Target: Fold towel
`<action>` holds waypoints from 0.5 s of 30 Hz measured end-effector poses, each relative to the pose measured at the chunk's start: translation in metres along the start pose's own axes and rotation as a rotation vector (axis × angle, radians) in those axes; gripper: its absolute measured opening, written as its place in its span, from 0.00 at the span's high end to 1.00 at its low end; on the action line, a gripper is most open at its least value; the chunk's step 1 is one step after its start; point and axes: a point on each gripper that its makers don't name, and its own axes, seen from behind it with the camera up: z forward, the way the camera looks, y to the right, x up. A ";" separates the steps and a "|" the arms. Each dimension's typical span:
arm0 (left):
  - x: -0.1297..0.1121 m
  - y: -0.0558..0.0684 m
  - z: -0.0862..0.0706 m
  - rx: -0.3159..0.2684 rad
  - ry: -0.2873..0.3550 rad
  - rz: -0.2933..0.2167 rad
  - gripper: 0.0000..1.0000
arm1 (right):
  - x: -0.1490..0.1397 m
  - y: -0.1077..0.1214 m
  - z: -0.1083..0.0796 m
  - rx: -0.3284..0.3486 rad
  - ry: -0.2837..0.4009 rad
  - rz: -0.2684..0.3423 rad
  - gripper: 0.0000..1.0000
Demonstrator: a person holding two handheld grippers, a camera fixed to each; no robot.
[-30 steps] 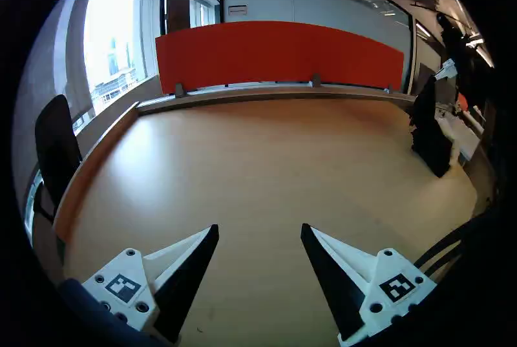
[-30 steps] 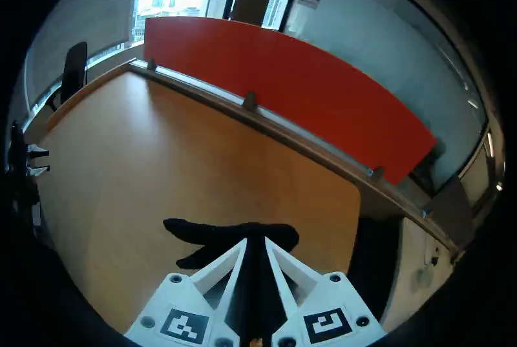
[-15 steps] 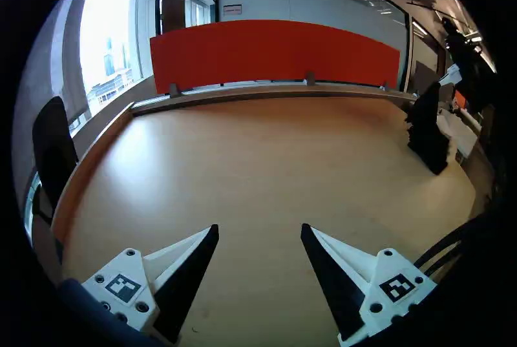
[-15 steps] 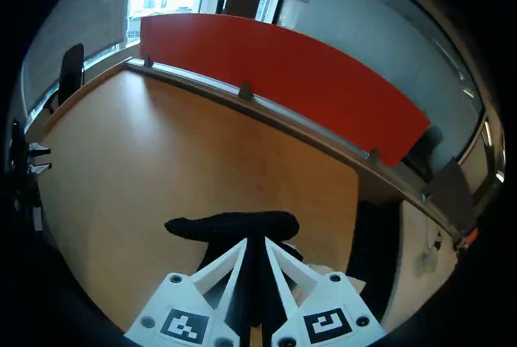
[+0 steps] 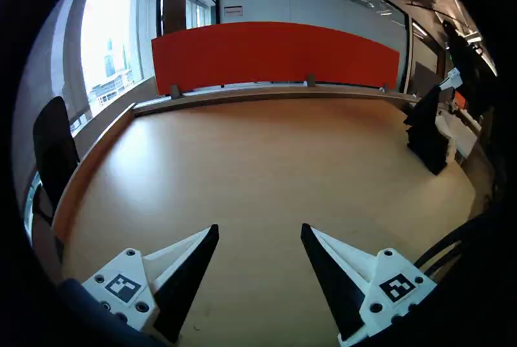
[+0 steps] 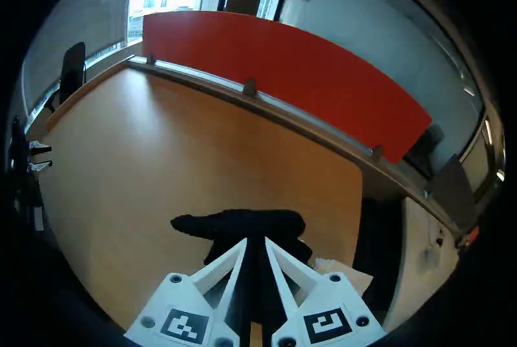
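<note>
Left gripper view: left gripper (image 5: 258, 227) at 6 o'clock. White plastic finger bodies with square black-and-white markers and black wedge-shaped inner faces. The jaws are spread wide with bare desk (image 5: 258, 153) between them. The desk is smooth light wood laminate with a soft glare and a curved front edge. At 3 o'clock, by the desk's right edge, stands a dark draped shape (image 5: 428, 134), limp and cloth-like; I can't tell what it is. At 9 o'clock is a black office chair (image 5: 55, 147) with a rounded back. At the far 12 o'clock edge of the desk is a long red partition panel (image 5: 278, 53), matte, held in small metal clips. A bright window (image 5: 110, 43) is at 10 o'clock.

Right gripper view: right gripper (image 6: 255, 240) at 6 o'clock, built the same way. The jaws are pressed together, pinching the black towel (image 6: 239, 223). The towel is soft and crumpled, bunched at the fingertips, with one lobe stretching toward 9 o'clock. It sits over the desk's (image 6: 161, 147) near right corner. Just beside it at 5 o'clock is a flat, pale tan piece (image 6: 339, 271). The red panel (image 6: 291, 69) runs diagonally from 11 to 3 o'clock. The chair (image 6: 74, 69) is at 10 o'clock.
</note>
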 end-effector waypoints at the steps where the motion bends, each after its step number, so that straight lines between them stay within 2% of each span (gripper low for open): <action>1: 0.000 0.000 -0.001 0.000 0.000 0.001 0.06 | -0.002 0.000 0.000 -0.001 -0.002 0.003 0.96; 9: 0.000 -0.001 -0.003 -0.002 0.000 0.010 0.06 | -0.029 0.003 -0.004 -0.019 -0.023 0.023 0.96; 15: 0.002 0.001 -0.004 -0.007 0.000 0.021 0.06 | -0.054 0.017 -0.006 -0.064 -0.051 0.016 0.96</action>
